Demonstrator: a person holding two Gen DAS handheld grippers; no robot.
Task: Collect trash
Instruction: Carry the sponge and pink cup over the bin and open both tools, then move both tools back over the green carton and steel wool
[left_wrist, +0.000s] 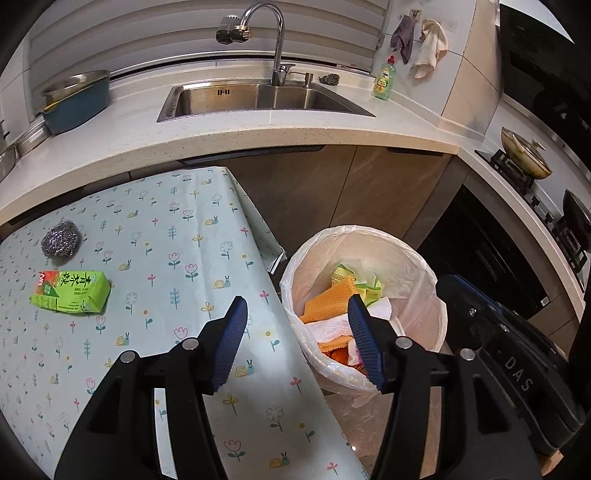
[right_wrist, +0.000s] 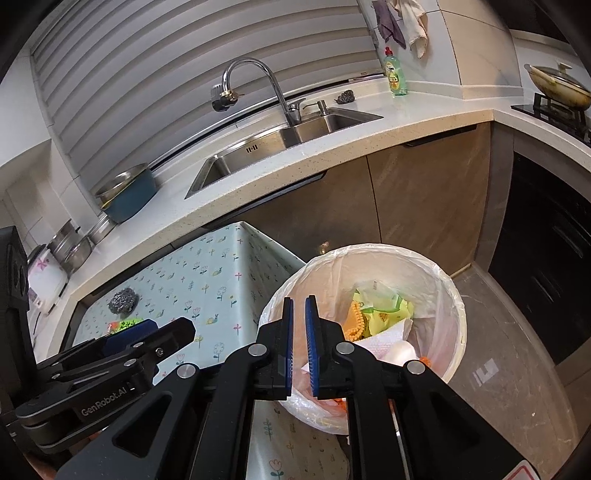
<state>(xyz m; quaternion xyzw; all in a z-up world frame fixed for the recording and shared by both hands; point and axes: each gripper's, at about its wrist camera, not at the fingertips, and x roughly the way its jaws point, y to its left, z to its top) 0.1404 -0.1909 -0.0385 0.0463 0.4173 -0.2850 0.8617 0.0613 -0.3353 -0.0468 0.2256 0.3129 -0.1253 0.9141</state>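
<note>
A white bin with a plastic liner (left_wrist: 424, 273) stands on the floor beside the table; it holds orange cloths, white paper and green wrappers. It also shows in the right wrist view (right_wrist: 454, 295). A green drink carton (left_wrist: 72, 293) and a steel wool ball (left_wrist: 60, 240) lie on the floral tablecloth (left_wrist: 192, 236). My left gripper (left_wrist: 297, 306) is open and empty, hovering over the table edge and bin rim. My right gripper (right_wrist: 299, 306) is nearly shut with a narrow gap, empty, over the bin's near-left rim. The left gripper shows in the right wrist view (right_wrist: 147, 332), partly hiding the carton (right_wrist: 123, 325).
Behind the table runs a counter (left_wrist: 258, 129) with a steel sink (left_wrist: 258, 98), faucet, blue basin (left_wrist: 74, 99) and green soap bottle (left_wrist: 384, 79). A stove with a pan (left_wrist: 524, 151) is at right. Brown cabinets and an oven stand behind the bin.
</note>
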